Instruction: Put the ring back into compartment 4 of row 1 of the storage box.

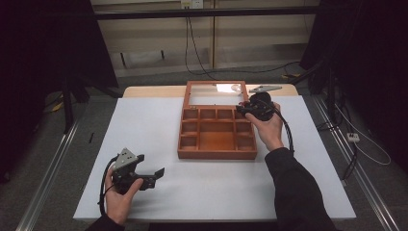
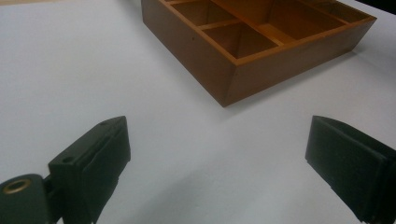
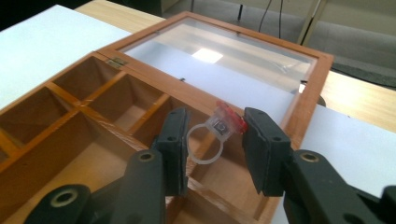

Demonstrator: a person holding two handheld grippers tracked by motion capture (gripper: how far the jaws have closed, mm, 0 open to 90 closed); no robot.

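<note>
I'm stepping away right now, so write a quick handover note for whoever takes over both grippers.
Right gripper: jaws shut on a small clear plastic ring with a red top, held above the back right compartments of the open brown wooden compartment box.
Left gripper: jaws open, nothing between them, low over the white table near the box's front corner.
Done: ring picked up, glass lid open.
Left: set the ring in a compartment, then release.
</note>
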